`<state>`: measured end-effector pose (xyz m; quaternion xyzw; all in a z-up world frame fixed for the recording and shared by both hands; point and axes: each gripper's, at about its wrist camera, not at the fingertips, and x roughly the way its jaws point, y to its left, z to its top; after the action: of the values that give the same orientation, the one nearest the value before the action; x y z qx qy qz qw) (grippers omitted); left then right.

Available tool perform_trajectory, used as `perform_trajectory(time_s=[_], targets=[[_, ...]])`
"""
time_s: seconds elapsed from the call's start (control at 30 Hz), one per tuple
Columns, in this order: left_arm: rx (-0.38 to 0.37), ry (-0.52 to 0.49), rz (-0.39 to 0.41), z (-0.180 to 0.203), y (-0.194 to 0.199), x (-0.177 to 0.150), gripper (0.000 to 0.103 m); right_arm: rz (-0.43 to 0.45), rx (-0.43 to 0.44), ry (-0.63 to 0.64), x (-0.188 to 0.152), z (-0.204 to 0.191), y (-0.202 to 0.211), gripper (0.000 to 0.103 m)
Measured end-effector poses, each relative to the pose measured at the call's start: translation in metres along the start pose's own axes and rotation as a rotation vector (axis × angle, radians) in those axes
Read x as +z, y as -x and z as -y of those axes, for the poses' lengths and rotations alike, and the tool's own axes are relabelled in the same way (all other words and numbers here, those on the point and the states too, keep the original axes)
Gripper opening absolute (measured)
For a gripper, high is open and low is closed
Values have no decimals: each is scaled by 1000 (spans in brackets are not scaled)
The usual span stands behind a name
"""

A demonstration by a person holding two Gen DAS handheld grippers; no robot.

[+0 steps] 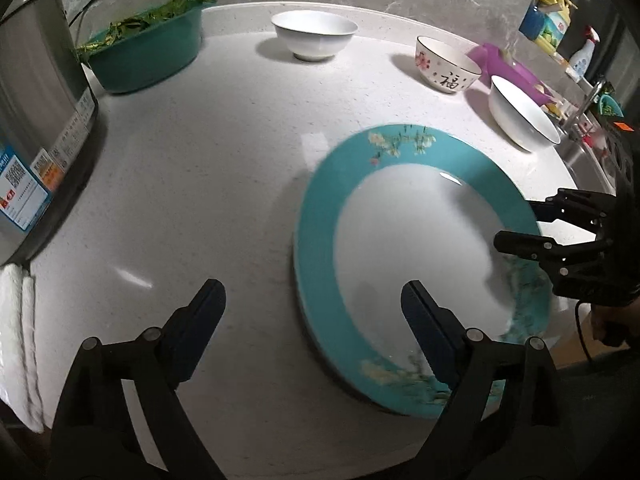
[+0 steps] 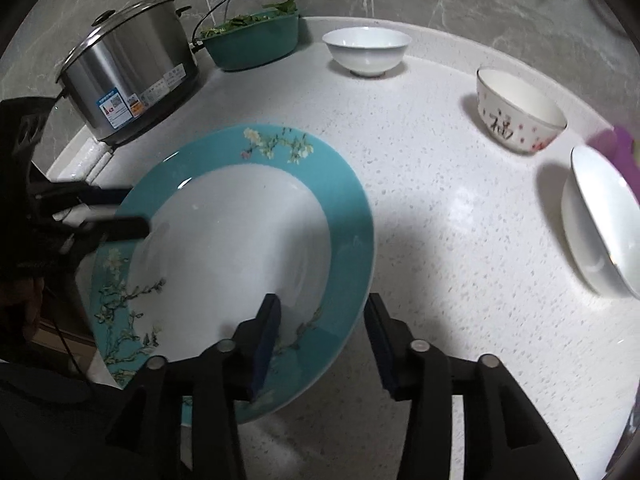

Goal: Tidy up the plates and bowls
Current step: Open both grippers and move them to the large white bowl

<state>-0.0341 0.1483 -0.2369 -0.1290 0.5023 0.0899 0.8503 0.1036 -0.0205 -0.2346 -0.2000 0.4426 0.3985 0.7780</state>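
Right tongs gape astride the teal plate; left tongs apart alongside.

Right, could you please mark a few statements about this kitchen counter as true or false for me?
1. Two plain white bowls and one patterned bowl stand on the counter. True.
2. The plate has a red rim. False: it is teal with blossoms.
3. The green basin holds leafy greens. True.
4. The left gripper is shut on a bowl. False: it is open, with the plate's rim between its jaws.
5. The patterned bowl sits in the plate. False: it stands apart on the counter.
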Motion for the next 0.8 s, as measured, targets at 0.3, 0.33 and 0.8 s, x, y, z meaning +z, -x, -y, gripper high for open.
perform_trajectory(time_s=[0.3,0.33,0.8], targets=[[8,72,96,-42,23,55,90,82,-11,-230,3,33,26,85],[-11,73,102,-39,25,69,90,85,-10,-276,2,42,30,87],[-220,91,112,165,-13,164,90,177,6,-844,-93,287,132,88]])
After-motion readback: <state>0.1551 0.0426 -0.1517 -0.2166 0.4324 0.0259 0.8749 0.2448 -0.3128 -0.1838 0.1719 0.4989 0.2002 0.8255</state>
